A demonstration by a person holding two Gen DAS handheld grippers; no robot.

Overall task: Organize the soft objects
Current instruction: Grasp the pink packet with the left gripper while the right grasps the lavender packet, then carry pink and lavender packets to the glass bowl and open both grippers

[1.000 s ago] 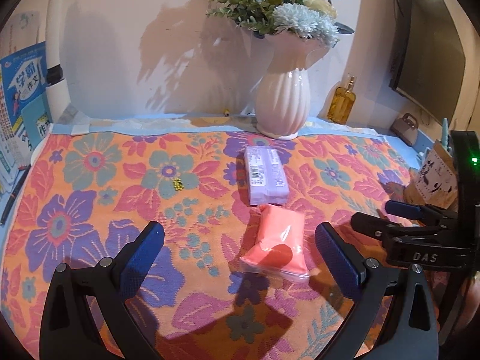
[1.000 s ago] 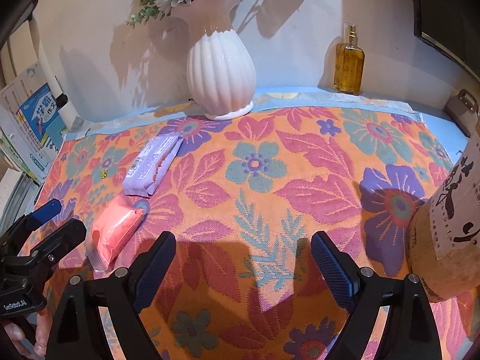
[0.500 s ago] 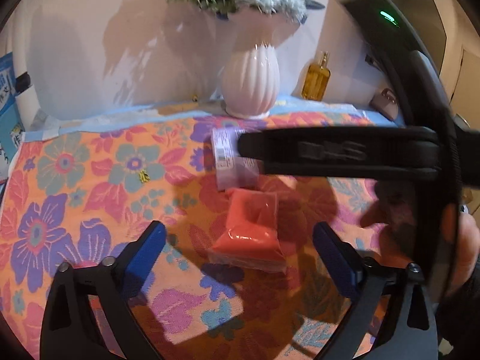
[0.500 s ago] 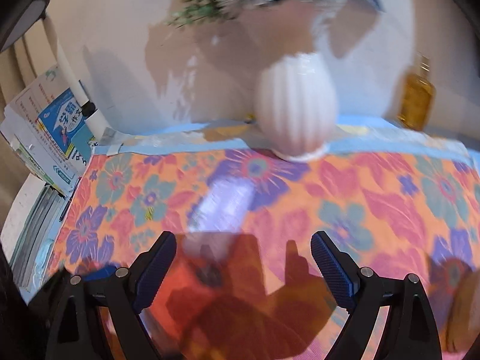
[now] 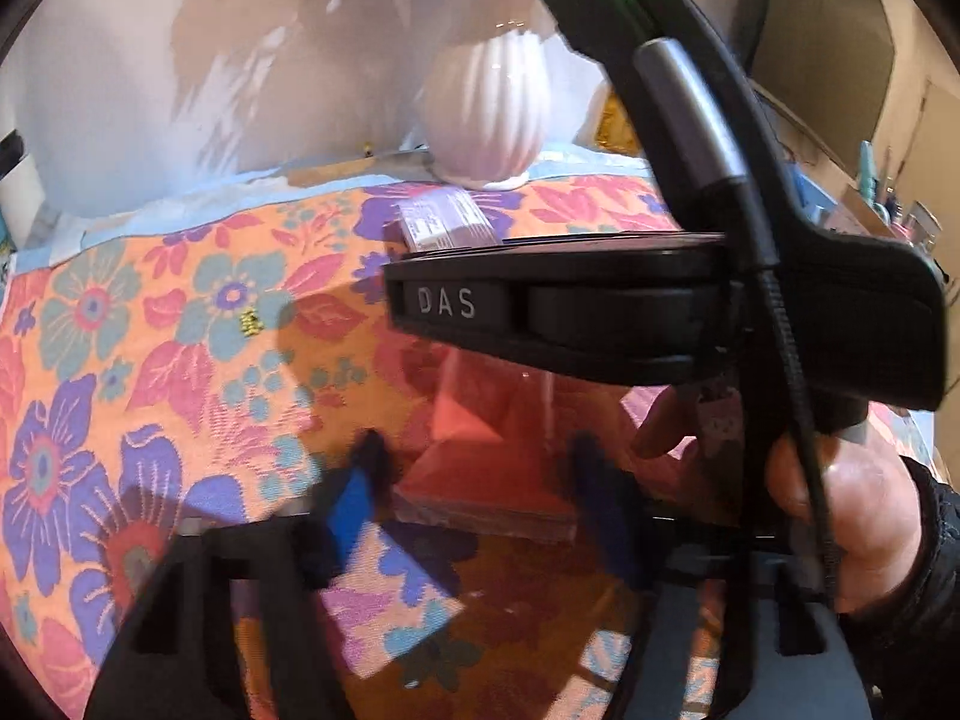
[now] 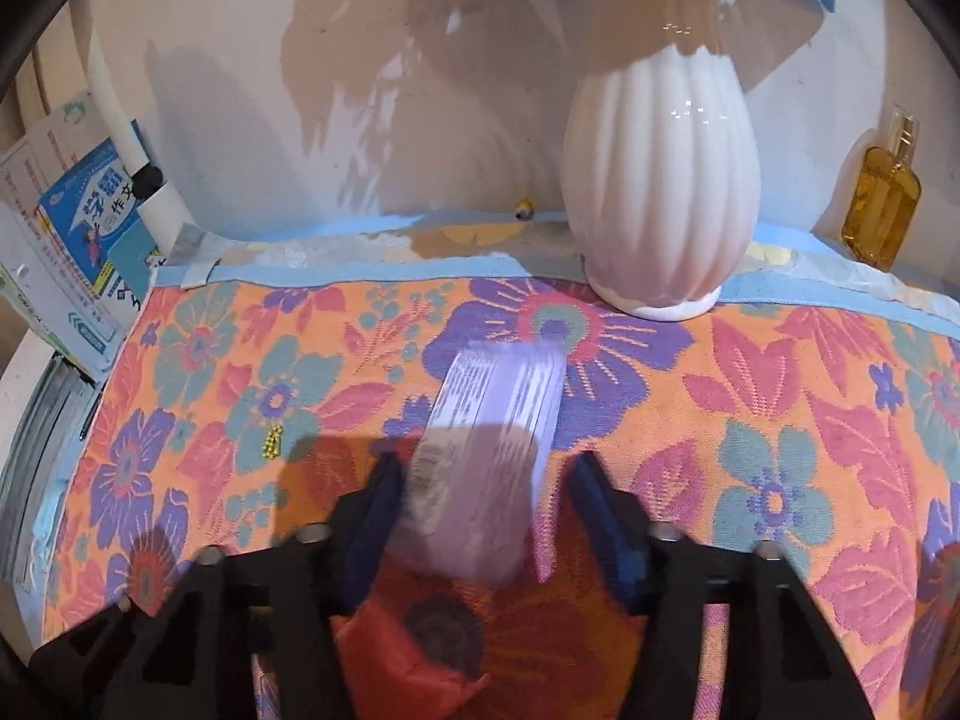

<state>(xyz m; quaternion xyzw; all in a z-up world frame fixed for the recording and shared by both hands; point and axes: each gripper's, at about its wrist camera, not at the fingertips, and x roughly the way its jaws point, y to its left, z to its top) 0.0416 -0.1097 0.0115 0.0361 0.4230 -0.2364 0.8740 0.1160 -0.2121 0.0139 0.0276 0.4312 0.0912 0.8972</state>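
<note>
A soft pink packet lies on the floral cloth between the fingers of my left gripper, whose jaws stand close on either side of it, blurred by motion. A lilac packet lies between the fingers of my right gripper, which flank its near end. The lilac packet also shows in the left wrist view, partly hidden by the right gripper's black body. The pink packet's end shows under the right gripper. Neither grip is clearly closed.
A white ribbed vase with flowers stands at the back of the cloth. An amber bottle stands to its right by the wall. Books lean at the left edge. A hand holds the right gripper.
Both grippers moved forward and down. The left one's jaws narrowed around the pink packet. The right one swung left across the table and narrowed around the lilac packet.
</note>
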